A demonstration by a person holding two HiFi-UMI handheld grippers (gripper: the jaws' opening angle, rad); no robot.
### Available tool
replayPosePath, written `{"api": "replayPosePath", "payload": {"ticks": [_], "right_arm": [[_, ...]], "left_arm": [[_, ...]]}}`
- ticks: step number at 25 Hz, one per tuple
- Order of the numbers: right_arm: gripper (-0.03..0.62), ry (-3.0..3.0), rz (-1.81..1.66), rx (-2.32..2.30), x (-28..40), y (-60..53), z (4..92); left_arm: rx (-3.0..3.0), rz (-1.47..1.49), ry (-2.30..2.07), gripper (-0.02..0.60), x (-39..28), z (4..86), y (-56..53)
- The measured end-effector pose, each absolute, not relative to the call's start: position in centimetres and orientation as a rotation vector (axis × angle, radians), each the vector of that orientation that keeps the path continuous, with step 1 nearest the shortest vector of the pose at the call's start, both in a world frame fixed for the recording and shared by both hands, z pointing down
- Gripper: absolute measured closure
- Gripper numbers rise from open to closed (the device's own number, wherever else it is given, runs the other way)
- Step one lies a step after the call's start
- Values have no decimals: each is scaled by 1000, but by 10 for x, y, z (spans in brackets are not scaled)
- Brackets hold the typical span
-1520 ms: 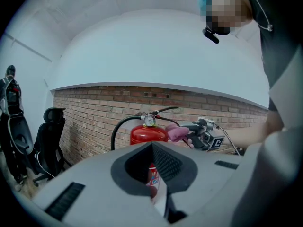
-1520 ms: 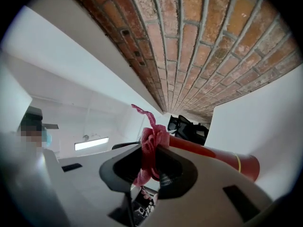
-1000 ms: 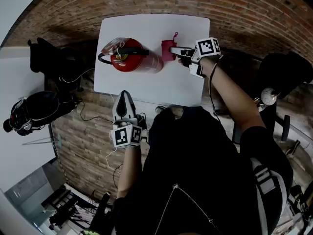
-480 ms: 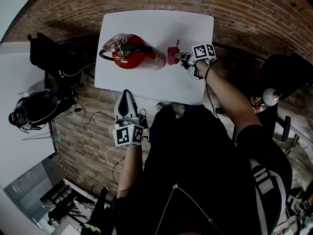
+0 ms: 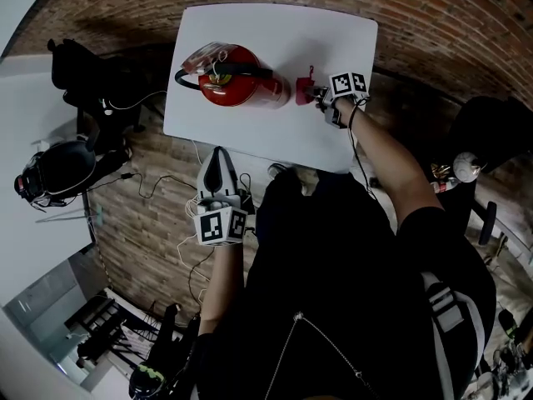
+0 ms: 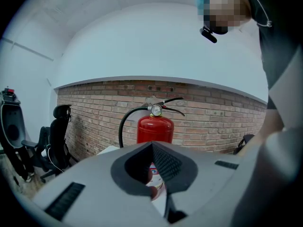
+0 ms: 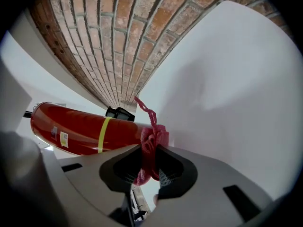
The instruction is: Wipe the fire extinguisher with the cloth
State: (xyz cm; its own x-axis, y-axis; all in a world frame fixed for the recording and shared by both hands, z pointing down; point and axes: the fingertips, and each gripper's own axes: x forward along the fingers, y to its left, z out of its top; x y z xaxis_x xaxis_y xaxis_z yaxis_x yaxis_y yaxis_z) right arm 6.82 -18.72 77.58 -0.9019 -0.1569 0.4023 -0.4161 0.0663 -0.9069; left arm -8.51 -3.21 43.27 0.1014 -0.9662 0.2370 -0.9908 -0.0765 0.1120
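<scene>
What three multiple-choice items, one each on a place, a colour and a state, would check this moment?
1. Where does the fire extinguisher stand?
A. on a shelf
B. on the white table
C. in a sink

2. What colour is the cloth?
A. pinkish red
B. blue
C. white

3. How is the right claw?
A. open, empty
B. shut on the cloth
C. shut on a bottle

Answers:
1 B, it stands upright on the tabletop.
2 A, pinkish-red folds show in the right gripper view.
3 B, the jaws pinch the cloth beside the extinguisher.
</scene>
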Motion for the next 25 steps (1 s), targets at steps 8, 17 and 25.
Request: {"api": "replayPosePath", "payload": {"ticks": [8, 17, 25], "right_arm": [[502, -2084, 1958, 643, 54, -189, 802], [501, -2089, 1986, 622, 35, -190, 795], [502, -2132, 1991, 581, 35, -190, 772]], "left_arm": [[2101, 159, -1979, 574, -99, 432, -25], [2078, 151, -1996, 574, -105, 434, -18], [2092, 131, -1983, 574, -102, 435, -20]]}}
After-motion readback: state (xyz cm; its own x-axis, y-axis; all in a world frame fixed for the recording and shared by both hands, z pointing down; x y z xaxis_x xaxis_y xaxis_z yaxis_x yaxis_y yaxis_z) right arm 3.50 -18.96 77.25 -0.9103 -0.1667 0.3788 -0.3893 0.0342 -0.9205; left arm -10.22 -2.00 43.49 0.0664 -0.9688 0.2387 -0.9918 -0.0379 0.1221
